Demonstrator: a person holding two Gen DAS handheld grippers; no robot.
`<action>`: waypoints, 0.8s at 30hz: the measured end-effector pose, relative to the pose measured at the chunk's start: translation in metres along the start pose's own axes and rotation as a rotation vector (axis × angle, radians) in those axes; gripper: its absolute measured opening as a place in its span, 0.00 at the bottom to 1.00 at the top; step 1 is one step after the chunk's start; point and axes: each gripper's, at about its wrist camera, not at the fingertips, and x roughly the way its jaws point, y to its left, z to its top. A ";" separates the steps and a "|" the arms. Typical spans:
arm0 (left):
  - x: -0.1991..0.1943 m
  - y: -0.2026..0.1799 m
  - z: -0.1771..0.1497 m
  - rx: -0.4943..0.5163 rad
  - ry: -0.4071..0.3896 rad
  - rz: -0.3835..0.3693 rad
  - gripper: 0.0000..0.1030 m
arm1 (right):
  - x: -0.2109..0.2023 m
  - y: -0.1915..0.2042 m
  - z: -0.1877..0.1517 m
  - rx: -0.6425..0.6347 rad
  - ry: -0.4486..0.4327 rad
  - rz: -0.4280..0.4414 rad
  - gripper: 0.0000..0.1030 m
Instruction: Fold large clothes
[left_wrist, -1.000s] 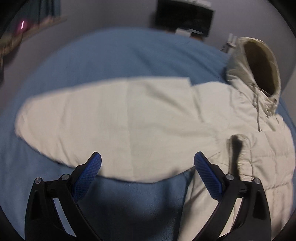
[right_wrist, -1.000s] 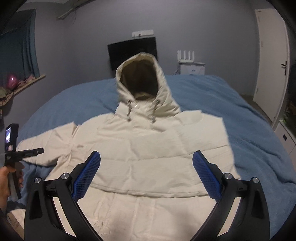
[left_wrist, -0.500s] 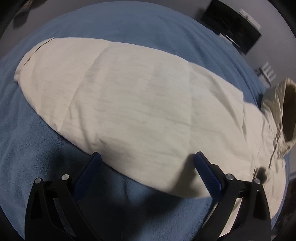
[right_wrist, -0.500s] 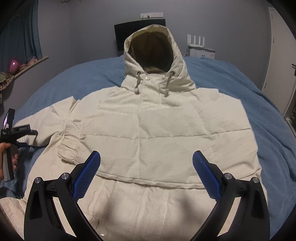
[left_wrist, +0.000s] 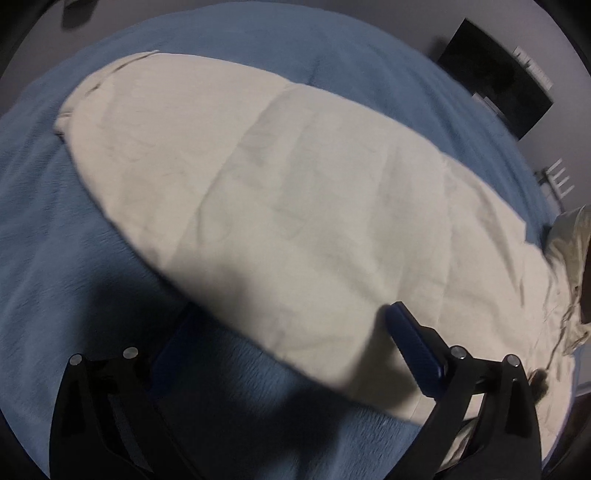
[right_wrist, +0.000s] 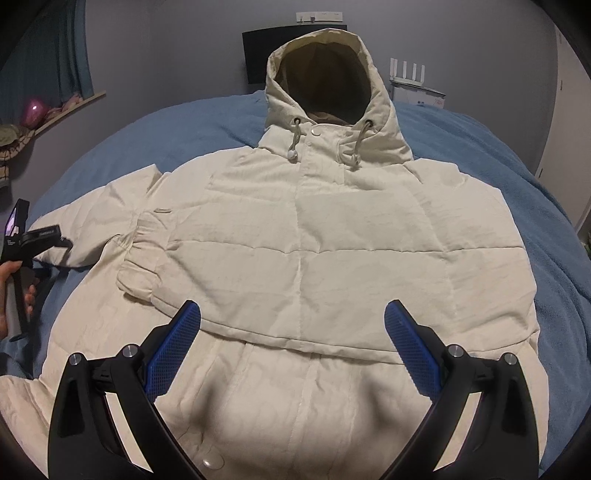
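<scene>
Jacket: cream hooded puffer, flat and face-up on the blue bed, filling the middle of the right view; laid out like this so the sleeves can be folded in.
Far sleeve: already lies across the chest, cuff centre-left.
Near sleeve: stretched out straight, running upper left to lower right in the left view; likely next to fold.
Left gripper: fingers spread wide, nothing between them, poised at the sleeve's lower edge.
Right gripper: fingers wide apart, empty, above the hem.
Hard to see: left view is blurred; left pad is lost in shadow; hood cut off at right edge.
</scene>
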 end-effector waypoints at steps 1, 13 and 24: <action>0.000 0.004 0.002 -0.008 -0.018 -0.021 0.94 | -0.001 0.000 0.000 -0.001 -0.003 0.000 0.93; -0.051 0.018 0.014 -0.032 -0.195 -0.063 0.08 | -0.011 0.014 0.001 -0.031 -0.010 0.013 0.93; -0.136 -0.057 0.021 0.213 -0.464 -0.133 0.06 | -0.024 0.013 0.005 -0.037 -0.033 -0.009 0.93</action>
